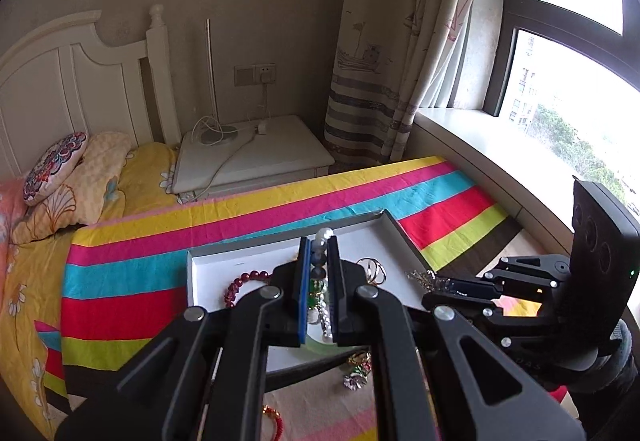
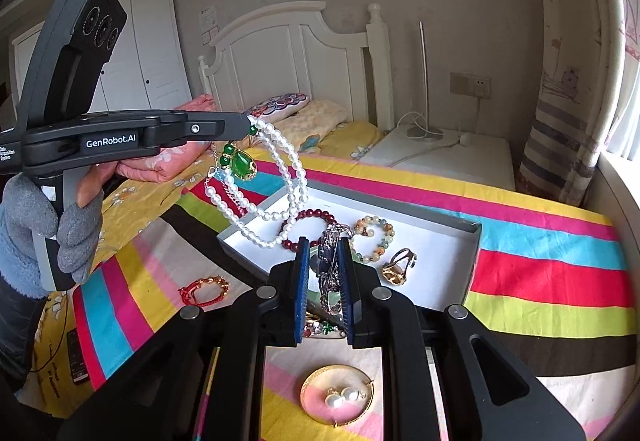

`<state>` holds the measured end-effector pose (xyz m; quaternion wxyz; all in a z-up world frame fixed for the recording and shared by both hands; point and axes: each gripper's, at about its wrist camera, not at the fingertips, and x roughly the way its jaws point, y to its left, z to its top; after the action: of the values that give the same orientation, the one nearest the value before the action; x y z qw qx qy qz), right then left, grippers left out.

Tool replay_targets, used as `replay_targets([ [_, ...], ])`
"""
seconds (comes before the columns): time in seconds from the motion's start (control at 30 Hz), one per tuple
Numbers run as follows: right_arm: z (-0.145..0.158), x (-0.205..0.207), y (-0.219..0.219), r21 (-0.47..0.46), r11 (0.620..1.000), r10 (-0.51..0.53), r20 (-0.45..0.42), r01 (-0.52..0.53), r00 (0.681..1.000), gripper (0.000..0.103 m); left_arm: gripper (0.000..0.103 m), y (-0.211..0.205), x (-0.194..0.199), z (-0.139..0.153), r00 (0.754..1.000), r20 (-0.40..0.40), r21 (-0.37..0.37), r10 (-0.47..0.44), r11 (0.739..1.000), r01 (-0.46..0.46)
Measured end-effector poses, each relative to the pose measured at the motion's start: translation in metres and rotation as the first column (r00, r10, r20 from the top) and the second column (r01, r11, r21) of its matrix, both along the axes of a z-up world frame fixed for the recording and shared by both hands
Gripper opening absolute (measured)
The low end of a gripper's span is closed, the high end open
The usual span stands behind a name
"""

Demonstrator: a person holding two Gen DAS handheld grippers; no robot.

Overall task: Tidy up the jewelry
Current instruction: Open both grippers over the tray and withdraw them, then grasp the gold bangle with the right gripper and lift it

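Left gripper (image 2: 249, 125) is clamped on the pearl necklace (image 2: 276, 177) near its green pendant (image 2: 243, 165), held high; the strands hang over the near-left corner of the white tray (image 2: 460, 241). From what shows, the step in hand is getting this necklace into the tray. To do it well: carry it over bare tray floor, lower until the loops pool, then let go. The low end hangs by the dark red bead bracelet (image 2: 308, 225), so set it down clear of that or they tangle.

Right gripper (image 2: 325, 273) is clamped on a silver piece (image 2: 334, 241), kind unclear, low over the tray's near edge. Keep the two loads apart; place one at a time.

Count, left to right:
- 1 red cord bracelet (image 2: 204, 291) on the striped cloth (image 2: 540, 265), outside the tray
- 1 pearl necklace, in the air
- 1 dark red bead bracelet, in the tray
- 1 small gold-rimmed dish (image 2: 312, 385) with 2 pearl earrings (image 2: 340, 397), nearest on the cloth
- 1 pale mixed-bead bracelet (image 2: 374, 237), in the tray
- 1 gold ring (image 2: 398, 267), in the tray

Small bits under the right jaws are too hidden to count.
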<state>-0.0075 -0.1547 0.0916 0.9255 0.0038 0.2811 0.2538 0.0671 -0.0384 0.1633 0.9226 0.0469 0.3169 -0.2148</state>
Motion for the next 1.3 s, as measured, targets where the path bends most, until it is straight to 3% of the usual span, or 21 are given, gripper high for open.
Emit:
replay_targets([
  [0.27, -0.050, 0.062, 0.000, 0.066, 0.997, -0.033, -0.193, 0.046, 0.981, 0.015, 0.007, 0.005, 0.056, -0.053, 0.992, -0.089, -0.033, 0.086, 0.996, -0.089],
  [0.53, -0.075, 0.066, -0.007, 0.058, 0.994, -0.080, -0.246, 0.097, 0.966, 0.017, 0.009, 0.055, 0.082, -0.108, 0.954, -0.195, -0.026, 0.229, 0.971, -0.238],
  [0.63, -0.075, 0.062, -0.013, 0.073, 0.991, -0.092, -0.246, 0.113, 0.965, 0.017, 0.033, 0.073, 0.079, -0.114, 0.943, -0.199, -0.045, 0.268, 0.959, -0.282],
  [0.7, -0.072, 0.058, -0.019, 0.087, 0.988, -0.102, -0.236, 0.126, 0.966, 0.017, 0.058, 0.083, 0.070, -0.112, 0.939, -0.180, -0.059, 0.292, 0.950, -0.306],
  [0.77, -0.069, 0.052, -0.025, 0.103, 0.985, -0.114, -0.227, 0.140, 0.967, 0.022, 0.070, 0.091, 0.059, -0.109, 0.936, -0.164, -0.079, 0.312, 0.941, -0.328],
  [0.9, -0.062, 0.026, -0.041, 0.146, 0.974, -0.140, -0.203, 0.171, 0.969, 0.047, 0.090, 0.101, 0.024, -0.098, 0.927, -0.148, -0.140, 0.344, 0.921, -0.364],
  [1.0, -0.059, 0.001, -0.055, 0.192, 0.962, -0.155, -0.190, 0.192, 0.969, 0.060, 0.100, 0.098, -0.015, -0.093, 0.920, -0.094, -0.141, 0.380, 0.910, -0.391],
  [1.1, -0.061, -0.021, -0.063, 0.209, 0.954, -0.175, -0.195, 0.215, 0.965, 0.072, 0.100, 0.092, -0.050, -0.099, 0.924, -0.092, -0.131, 0.371, 0.916, -0.380],
  [1.3, -0.066, -0.048, -0.058, 0.137, 0.964, -0.200, -0.194, 0.229, 0.960, 0.079, 0.100, 0.078, -0.097, -0.130, 0.936, -0.147, -0.140, 0.321, 0.930, -0.341],
])
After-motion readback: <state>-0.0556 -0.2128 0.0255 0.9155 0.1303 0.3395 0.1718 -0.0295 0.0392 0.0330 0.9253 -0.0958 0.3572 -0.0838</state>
